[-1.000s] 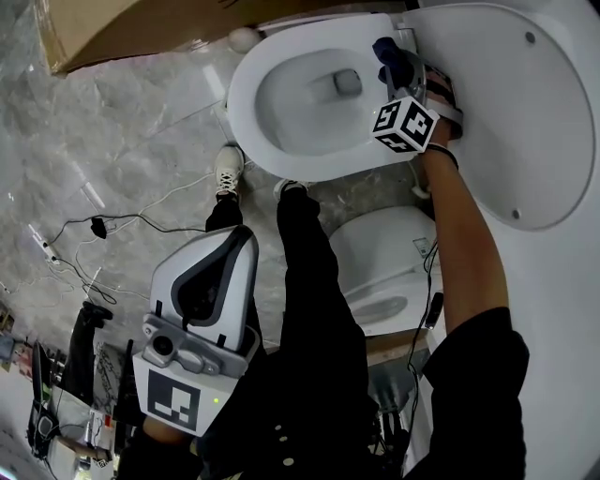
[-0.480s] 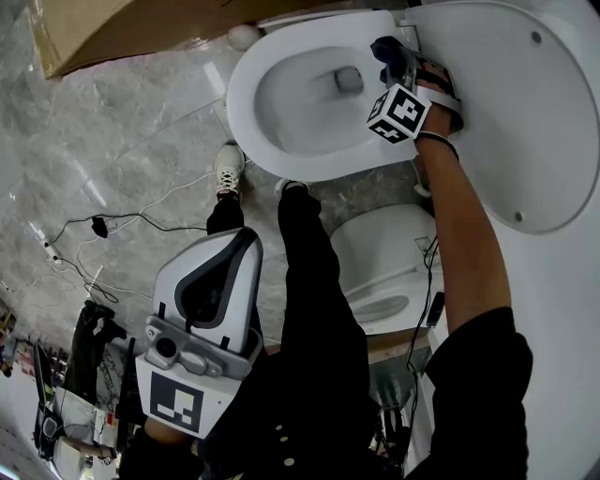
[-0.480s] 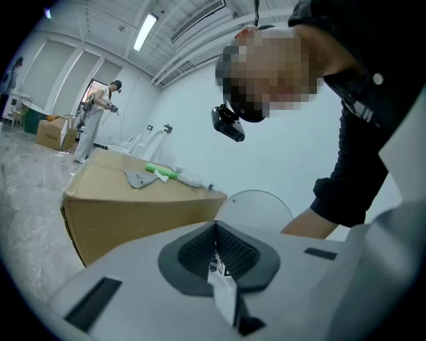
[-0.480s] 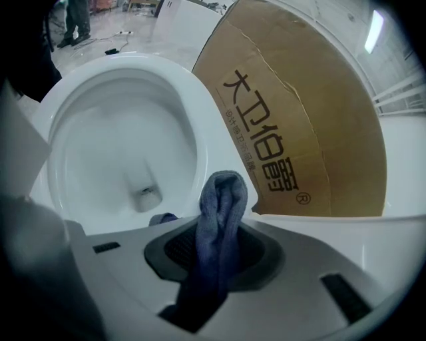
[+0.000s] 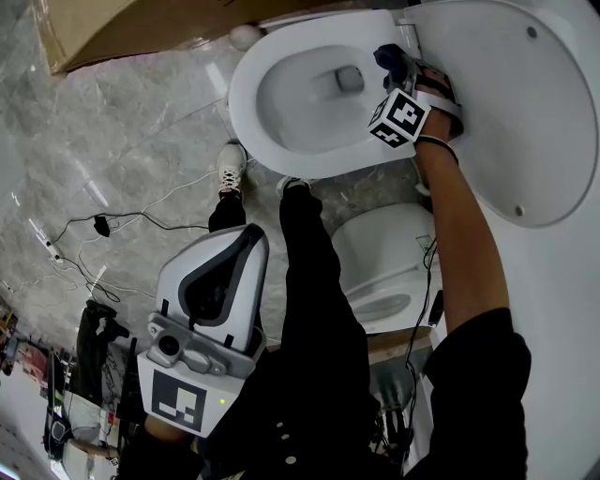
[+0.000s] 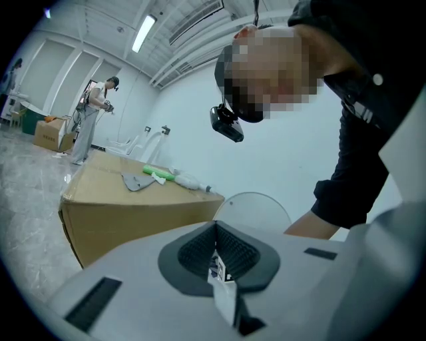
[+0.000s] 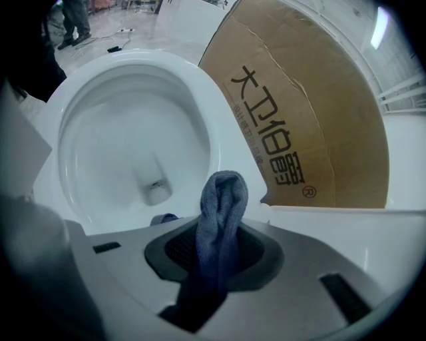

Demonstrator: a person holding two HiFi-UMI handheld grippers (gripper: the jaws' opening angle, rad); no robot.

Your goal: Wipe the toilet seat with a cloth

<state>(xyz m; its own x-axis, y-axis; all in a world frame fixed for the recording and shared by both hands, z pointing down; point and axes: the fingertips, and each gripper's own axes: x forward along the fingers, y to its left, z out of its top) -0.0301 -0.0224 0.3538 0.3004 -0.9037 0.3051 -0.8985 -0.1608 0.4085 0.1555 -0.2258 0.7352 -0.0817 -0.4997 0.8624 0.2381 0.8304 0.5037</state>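
The right gripper (image 5: 387, 58) pinches the blue cloth (image 7: 222, 200) so its fold reaches the back of the toilet rim (image 5: 247, 120), while the left gripper (image 6: 217, 233), its 2 jaws together and empty, hangs aside.

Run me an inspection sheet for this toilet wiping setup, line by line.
Surface: white toilet rim, lid raised; no dirt visible.
Job's things: blue cloth, bunched up in the right gripper.
Clutter: cardboard box beside the bowl; another white ceramic fixture by the person's legs.
Grippers: right gripper shut on the cloth at the rim's back; left gripper shut, empty, away from the toilet.
Cables: loose cables on the floor.
Surroundings: marble floor; another person far off.
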